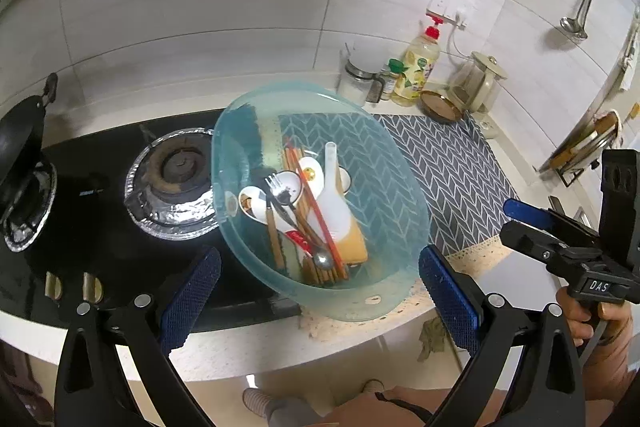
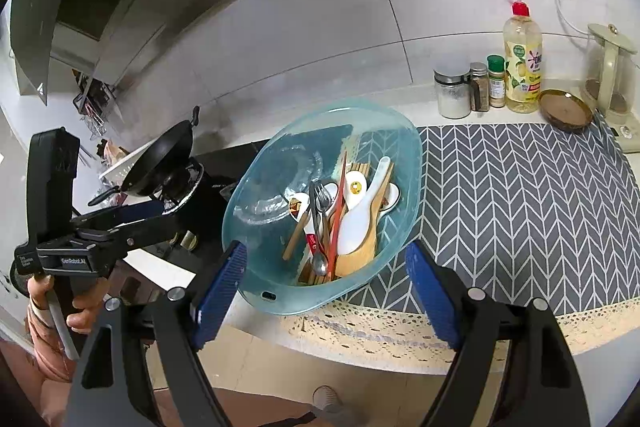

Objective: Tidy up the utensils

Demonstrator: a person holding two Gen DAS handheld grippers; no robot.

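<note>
Counter holds basin point(image 1: 320, 195) of mixed utensils point(image 1: 304, 211) ahead of both grippers' spread, empty jaws; sorting stage can't be judged.

A translucent blue basin point(image 2: 320, 211) of utensils point(image 2: 344, 219) rests on the counter point(image 2: 400, 347) edge, partly over a herringbone mat point(image 2: 520, 207), right tongs point(image 2: 326, 291) spread wide before it.

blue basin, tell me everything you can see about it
The basin is a translucent teal plastic oval with a wide rim. It sits tilted at the counter's front edge, partly on the grey chevron mat and partly over the black stove. Inside lies a heap of utensils: chopsticks, ceramic spoons, a fork, a metal spoon, a white rice paddle and a wooden spatula. Neither gripper touches it.
</note>
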